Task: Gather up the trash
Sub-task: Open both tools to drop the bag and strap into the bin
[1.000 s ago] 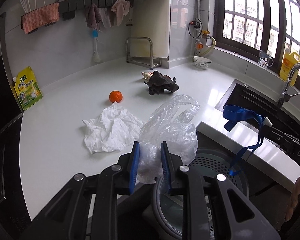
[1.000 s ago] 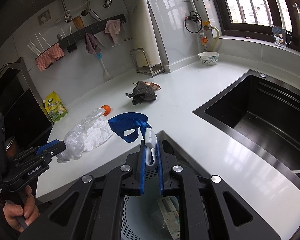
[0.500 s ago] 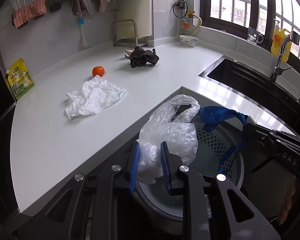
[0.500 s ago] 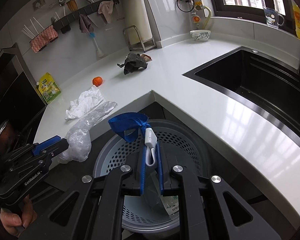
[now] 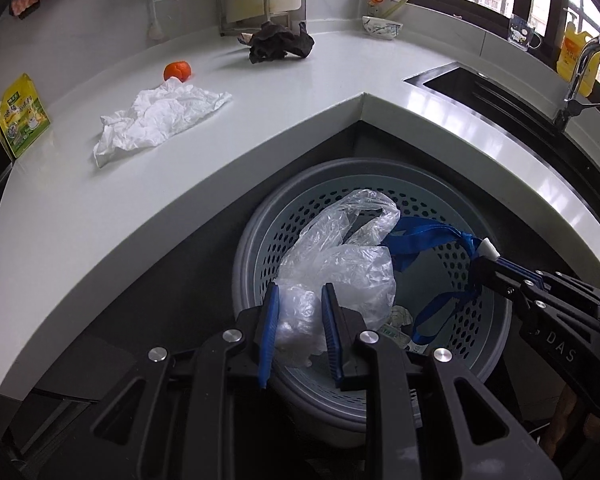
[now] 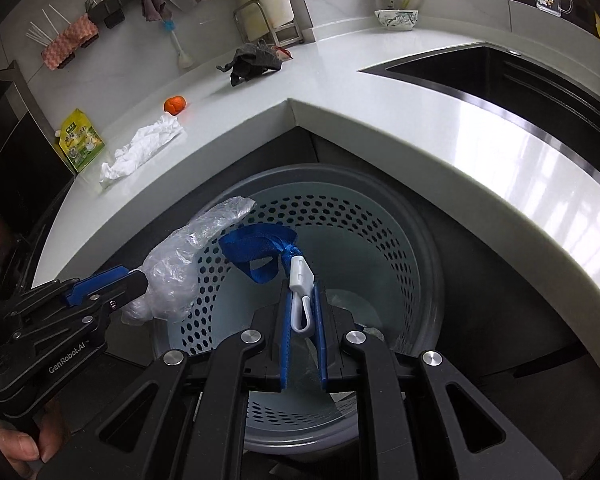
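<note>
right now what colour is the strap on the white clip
Blue strap, clearest in the right wrist view.

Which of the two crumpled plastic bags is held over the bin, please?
The clear plastic bag, pinched in the left hand-held gripper above the perforated bin; the white bag lies on the counter.

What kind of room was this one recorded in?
A home kitchen, most likely: a white corner countertop with a sunken dark sink and tap, and cloths hanging on a wall rack.
</note>
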Action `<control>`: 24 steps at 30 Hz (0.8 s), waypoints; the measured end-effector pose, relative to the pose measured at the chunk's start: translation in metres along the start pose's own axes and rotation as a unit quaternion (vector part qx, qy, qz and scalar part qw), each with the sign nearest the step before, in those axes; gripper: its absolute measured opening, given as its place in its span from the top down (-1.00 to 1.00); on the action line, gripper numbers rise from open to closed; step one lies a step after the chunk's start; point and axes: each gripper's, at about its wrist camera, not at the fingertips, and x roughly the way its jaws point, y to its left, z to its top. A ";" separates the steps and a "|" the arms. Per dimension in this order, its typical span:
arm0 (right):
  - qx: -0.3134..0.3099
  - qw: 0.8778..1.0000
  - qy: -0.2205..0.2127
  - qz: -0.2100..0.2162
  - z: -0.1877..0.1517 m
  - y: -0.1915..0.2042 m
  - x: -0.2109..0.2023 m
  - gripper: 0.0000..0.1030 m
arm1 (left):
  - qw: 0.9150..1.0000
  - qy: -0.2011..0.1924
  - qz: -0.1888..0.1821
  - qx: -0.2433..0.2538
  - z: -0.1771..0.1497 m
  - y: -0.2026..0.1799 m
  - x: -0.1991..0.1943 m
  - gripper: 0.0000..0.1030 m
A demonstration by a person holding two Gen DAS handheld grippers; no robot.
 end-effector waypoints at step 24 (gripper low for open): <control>0.003 0.999 0.004 -0.054 0.002 -0.010 0.006 -0.55 | 0.998 -0.022 0.043 -0.035 0.002 0.014 0.006 -0.78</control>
